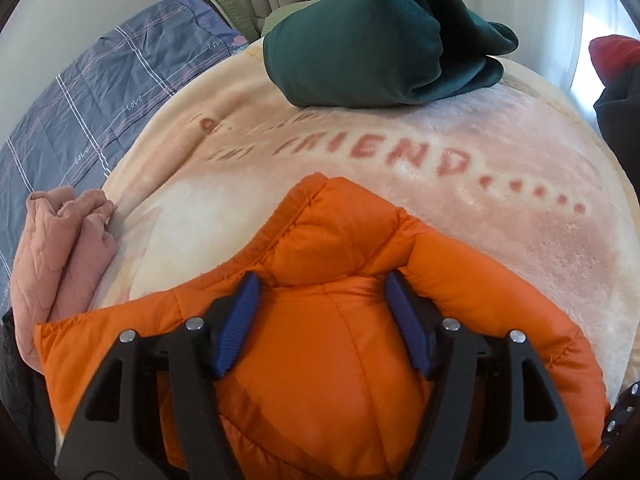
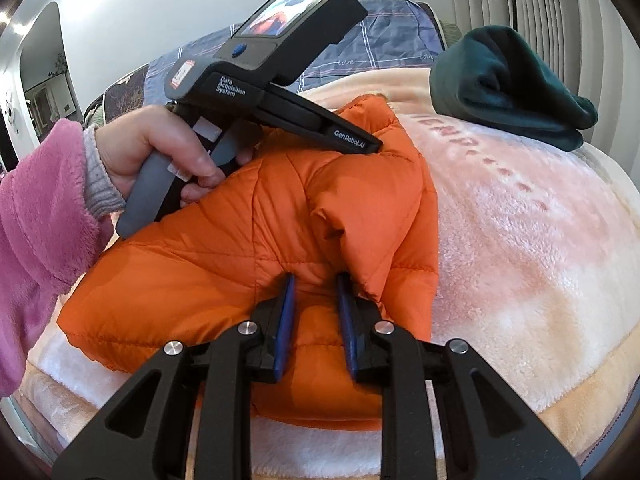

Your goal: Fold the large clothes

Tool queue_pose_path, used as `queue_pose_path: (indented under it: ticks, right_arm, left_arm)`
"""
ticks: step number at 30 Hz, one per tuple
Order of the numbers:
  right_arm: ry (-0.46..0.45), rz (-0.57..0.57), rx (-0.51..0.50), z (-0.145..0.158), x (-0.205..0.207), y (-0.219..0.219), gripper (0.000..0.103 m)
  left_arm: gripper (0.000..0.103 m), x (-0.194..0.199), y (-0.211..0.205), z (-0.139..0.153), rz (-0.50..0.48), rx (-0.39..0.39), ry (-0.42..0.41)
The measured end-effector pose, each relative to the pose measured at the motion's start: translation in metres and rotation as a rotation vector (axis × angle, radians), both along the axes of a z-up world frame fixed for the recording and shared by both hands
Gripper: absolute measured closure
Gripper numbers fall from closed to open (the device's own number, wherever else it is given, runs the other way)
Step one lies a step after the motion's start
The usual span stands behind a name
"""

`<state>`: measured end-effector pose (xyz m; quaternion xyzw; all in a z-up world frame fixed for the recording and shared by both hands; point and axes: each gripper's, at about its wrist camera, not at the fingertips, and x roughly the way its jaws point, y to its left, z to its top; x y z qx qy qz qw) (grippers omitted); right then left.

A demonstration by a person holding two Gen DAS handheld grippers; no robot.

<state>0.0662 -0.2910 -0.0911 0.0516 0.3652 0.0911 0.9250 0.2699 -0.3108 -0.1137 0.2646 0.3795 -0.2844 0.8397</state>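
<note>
The blanket (image 1: pixel 460 216) is showing "FRIEND......"; the sheet (image 1: pixel 100 92) "love"; the left gripper (image 2: pixel 362 142) "Data Acquisition System" and "GenRobot.AI".

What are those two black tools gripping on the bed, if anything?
The right tool pinches a puffy fold at the near edge of the orange jacket. The left tool stands open over the jacket and holds nothing.

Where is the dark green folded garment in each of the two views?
Left wrist view: green garment at top centre, on the far part of the blanket.
Right wrist view: green garment at upper right, on the blanket.
Shared landmark: the orange jacket, nearer the camera in both.
</note>
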Motion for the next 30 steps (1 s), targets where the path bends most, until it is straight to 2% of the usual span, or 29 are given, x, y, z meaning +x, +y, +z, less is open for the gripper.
queue_pose_path:
  ticks: [7, 11, 14, 17, 19, 21, 22, 24, 27, 30]
  right_arm:
    - [0.001, 0.004, 0.003, 0.000, -0.001, -0.001, 0.080]
    - [0.019, 0.026, 0.059, 0.018, -0.006, -0.008, 0.075]
    - [-0.083, 0.045, 0.082, 0.050, -0.011, -0.014, 0.074]
    - [-0.173, 0.067, 0.021, 0.067, 0.001, -0.003, 0.074]
    - [-0.131, 0.081, 0.018, 0.056, 0.024, 0.001, 0.074]
    - [-0.043, 0.027, -0.006, 0.032, 0.047, 0.000, 0.076]
    - [-0.018, 0.004, 0.019, 0.023, 0.053, -0.002, 0.076]
    - [-0.012, 0.000, 0.045, 0.014, 0.055, -0.005, 0.076]
    - [-0.031, -0.004, -0.006, 0.014, 0.050, 0.001, 0.075]
    - [-0.038, -0.006, -0.017, 0.012, 0.051, 0.004, 0.075]
  left_arm:
    - [0.034, 0.009, 0.008, -0.006, 0.004, -0.041, 0.038]
    - [0.034, 0.007, 0.009, -0.006, 0.012, -0.049, 0.036]
    - [0.034, 0.007, 0.010, -0.005, 0.015, -0.056, 0.042]
    - [0.034, 0.009, 0.013, -0.003, 0.018, -0.073, 0.061]
    - [0.034, 0.012, 0.017, -0.001, 0.024, -0.102, 0.084]
    - [0.035, 0.017, 0.024, 0.002, 0.032, -0.145, 0.110]
    - [0.035, 0.018, 0.027, 0.003, 0.036, -0.163, 0.119]
    - [0.035, 0.020, 0.036, 0.008, 0.045, -0.216, 0.135]
    - [0.036, 0.014, 0.050, 0.024, 0.049, -0.274, 0.142]
    - [0.041, 0.002, 0.073, 0.048, 0.035, -0.277, 0.073]
